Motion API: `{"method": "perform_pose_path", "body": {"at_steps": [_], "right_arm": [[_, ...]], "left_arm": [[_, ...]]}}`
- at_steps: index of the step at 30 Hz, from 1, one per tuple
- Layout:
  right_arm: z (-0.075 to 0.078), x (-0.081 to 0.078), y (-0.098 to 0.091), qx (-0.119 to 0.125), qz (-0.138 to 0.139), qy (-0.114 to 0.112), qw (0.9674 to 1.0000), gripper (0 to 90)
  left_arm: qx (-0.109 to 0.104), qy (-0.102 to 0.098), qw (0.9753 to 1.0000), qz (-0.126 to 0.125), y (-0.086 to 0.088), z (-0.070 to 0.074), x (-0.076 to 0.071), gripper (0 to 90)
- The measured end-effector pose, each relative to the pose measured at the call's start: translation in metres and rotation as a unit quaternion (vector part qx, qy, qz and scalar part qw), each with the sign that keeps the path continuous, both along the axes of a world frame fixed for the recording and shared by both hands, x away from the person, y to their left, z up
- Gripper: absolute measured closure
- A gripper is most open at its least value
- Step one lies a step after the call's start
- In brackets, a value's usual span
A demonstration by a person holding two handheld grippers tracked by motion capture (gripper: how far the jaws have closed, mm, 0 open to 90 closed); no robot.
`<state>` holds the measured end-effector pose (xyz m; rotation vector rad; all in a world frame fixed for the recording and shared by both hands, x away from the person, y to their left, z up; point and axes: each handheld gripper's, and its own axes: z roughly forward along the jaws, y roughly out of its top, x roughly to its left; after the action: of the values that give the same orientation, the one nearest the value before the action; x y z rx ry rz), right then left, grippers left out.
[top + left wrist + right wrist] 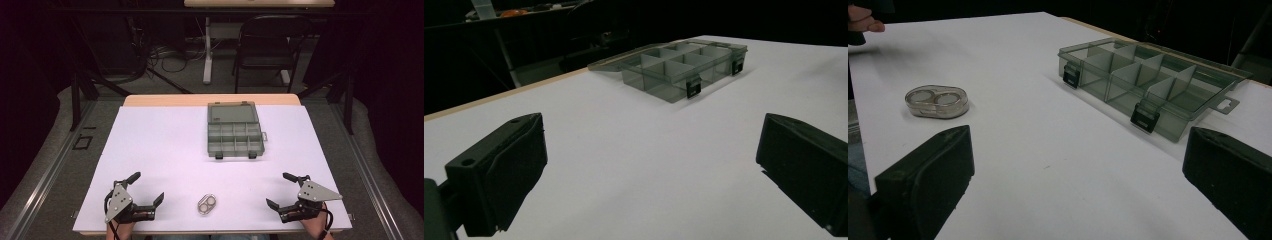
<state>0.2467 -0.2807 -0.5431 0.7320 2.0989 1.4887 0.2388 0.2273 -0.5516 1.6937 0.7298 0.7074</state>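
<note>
With both grippers (146, 189) (279, 190) wide open and empty, bring your right one squarely over the small clear two-lobed plastic case (206, 204) near the desk's (160, 145) front edge

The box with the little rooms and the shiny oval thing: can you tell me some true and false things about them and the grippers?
1. The compartment box has its lid open. True.
2. The small oval case lies inside the box. False: it lies on the white table, near the front edge, between the two grippers.
3. The left gripper is open and holds nothing. True.
4. The right gripper is shut on the oval case. False: its jaws stand wide apart, empty.
5. The box's compartments look empty. True.
</note>
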Motion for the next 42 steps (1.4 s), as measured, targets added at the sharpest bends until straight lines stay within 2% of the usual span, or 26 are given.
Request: {"method": "perform_pose_path", "body": {"at_steps": [16, 31, 42], "right_arm": [[0.000, 0.001, 0.000, -0.001, -0.004, -0.001, 1.0000, 0.0], [-0.001, 0.002, 0.002, -0.010, -0.009, 0.006, 0.9999, 0.0], [-0.002, 0.004, 0.002, -0.011, -0.009, 0.011, 0.9998, 0.0]], "left_arm": [[0.007, 0.005, 0.9999, -0.006, -0.013, 0.005, 0.001, 0.1], [0.030, 0.009, 0.9994, -0.011, -0.037, 0.011, 0.002, 0.1], [0.040, 0.029, 0.9987, -0.015, -0.053, 0.012, 0.002, 0.2]]}}
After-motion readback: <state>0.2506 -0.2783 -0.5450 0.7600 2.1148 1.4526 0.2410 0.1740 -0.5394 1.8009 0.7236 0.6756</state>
